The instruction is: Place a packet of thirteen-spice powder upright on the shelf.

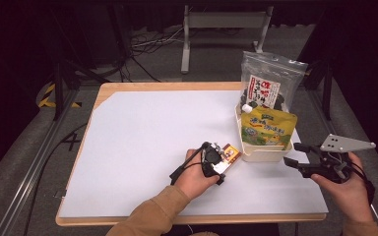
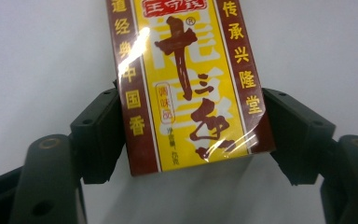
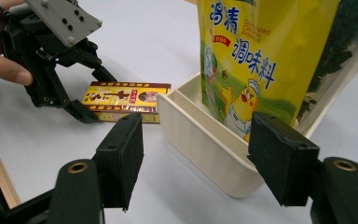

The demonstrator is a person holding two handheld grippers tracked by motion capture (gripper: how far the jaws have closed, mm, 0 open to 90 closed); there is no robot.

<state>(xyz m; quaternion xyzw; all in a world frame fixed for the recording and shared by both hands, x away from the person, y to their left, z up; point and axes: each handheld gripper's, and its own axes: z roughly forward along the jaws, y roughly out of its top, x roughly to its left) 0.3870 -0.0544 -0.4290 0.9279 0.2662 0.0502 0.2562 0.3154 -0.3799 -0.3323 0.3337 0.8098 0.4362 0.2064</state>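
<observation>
From the high view, a flat red-and-yellow seasoning box is seen lying on the white table, at nine o'clock of the cream tub. In the left gripper view, the left gripper is clamped on the box's long edges, apparently for lifting. In the right gripper view, the right gripper is held open and empty before the tub.

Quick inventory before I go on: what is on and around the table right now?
Box: one, yellow and dark red, flat on the sheet beside the tub, between the left jaws.
Tub: one, cream, right side of table.
Yellow pouch: one, upright in tub.
Clear bag: one, dark contents, behind the pouch.
White sheet: one, covering the wooden table.
Left gripper: black, jaws against the box's sides.
Right gripper: black, open, facing the tub.
</observation>
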